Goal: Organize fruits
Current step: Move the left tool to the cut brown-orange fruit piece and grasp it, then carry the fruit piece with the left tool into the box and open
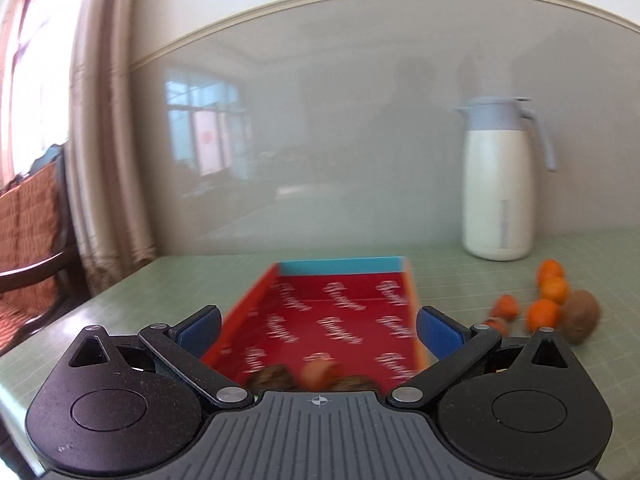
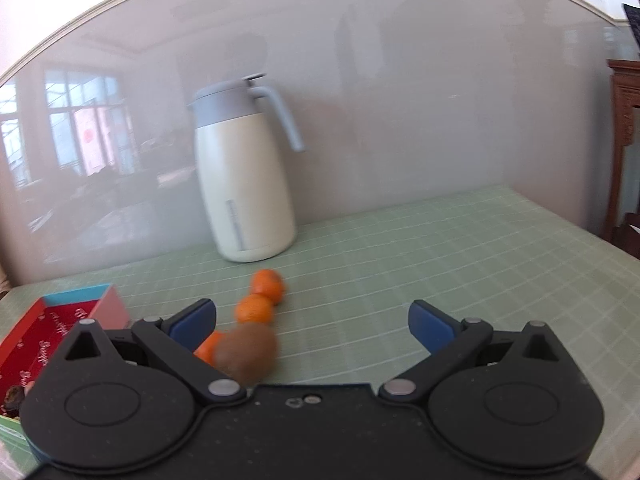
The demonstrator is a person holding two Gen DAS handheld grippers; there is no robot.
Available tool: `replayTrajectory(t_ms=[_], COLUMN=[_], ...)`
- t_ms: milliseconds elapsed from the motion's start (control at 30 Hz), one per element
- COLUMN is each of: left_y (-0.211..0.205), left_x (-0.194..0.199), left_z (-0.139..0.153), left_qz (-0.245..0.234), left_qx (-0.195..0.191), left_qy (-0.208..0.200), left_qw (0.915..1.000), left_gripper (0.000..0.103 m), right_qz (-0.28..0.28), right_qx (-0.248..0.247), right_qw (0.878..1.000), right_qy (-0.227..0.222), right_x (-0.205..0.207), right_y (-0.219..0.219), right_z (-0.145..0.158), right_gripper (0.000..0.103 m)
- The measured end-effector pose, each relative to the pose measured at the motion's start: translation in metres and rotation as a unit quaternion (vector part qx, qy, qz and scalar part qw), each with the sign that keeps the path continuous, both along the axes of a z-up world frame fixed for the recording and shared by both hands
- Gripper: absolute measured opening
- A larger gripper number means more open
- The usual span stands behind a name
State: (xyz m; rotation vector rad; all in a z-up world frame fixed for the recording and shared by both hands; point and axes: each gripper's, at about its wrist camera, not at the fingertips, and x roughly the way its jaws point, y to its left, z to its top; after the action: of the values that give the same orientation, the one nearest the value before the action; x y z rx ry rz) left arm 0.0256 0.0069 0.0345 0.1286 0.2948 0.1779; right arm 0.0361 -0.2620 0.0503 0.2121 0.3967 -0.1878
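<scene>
In the left wrist view, a red open box (image 1: 332, 320) with a blue far wall lies on the green table. A few brown and orange fruits (image 1: 316, 374) rest at its near end. My left gripper (image 1: 320, 332) stands open above that near end, with nothing between its pads. To the right lie three oranges (image 1: 542, 314), a kiwi (image 1: 580, 316) and small orange pieces (image 1: 506, 306). In the right wrist view, my right gripper (image 2: 312, 324) is wide open and empty. The kiwi (image 2: 248, 354) and oranges (image 2: 254, 310) lie just ahead of its left finger. The box (image 2: 60, 320) is at far left.
A white jug (image 2: 244, 184) with a grey-blue lid and handle stands at the back against the glossy wall; it also shows in the left view, the jug (image 1: 500, 184) at the right. A curtain and chair (image 1: 32, 220) are beyond the table's left edge. Green mat (image 2: 460, 260) stretches to the right.
</scene>
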Motion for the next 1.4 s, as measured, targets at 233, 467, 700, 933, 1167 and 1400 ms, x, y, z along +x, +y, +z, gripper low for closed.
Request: replayTrajectory(t_ms=[233,467,700,933,1167,1400], left_y=[-0.051,-0.08,-0.105,-0.114,-0.103,-0.101], left_x=[0.012,0.027,0.056,0.089,0.118,0.121], left_z=[-0.006,-0.014,-0.024,-0.036,-0.049,-0.052], left_qz=[-0.072,-0.101,-0.119,-0.13,-0.132,-0.143], left_qx=[0.032,0.048,0.041,0.019,-0.03,-0.053], left_qy=[0.013,0.042,0.069,0.103,0.162,0.172], left_qw=[0.9968,0.9929,0.9897,0.9859,0.9775,0.9732], left_gripper=[0.103,0.103,0.103,0.096,0.065,0.033], right_qz=[-0.032,-0.096,-0.131,-0.126,-0.127,-0.125], right_qx=[0.0,-0.019,-0.027,-0.036,-0.034,-0.033], right_qw=[0.999,0.995,0.991,0.991,0.991,0.992], right_qy=[-0.005,0.003,0.009,0.005,-0.006,-0.005], right_x=[-0.013,-0.027,-0.037,-0.04,-0.044,-0.043], right_y=[-0.029,-0.058,-0.072,-0.073,-0.075,-0.075], right_z=[-0.001,-0.003,-0.008,-0.007,-0.002,-0.002], right_gripper=[0.103,0.103,0.103,0.103,0.103,0.103])
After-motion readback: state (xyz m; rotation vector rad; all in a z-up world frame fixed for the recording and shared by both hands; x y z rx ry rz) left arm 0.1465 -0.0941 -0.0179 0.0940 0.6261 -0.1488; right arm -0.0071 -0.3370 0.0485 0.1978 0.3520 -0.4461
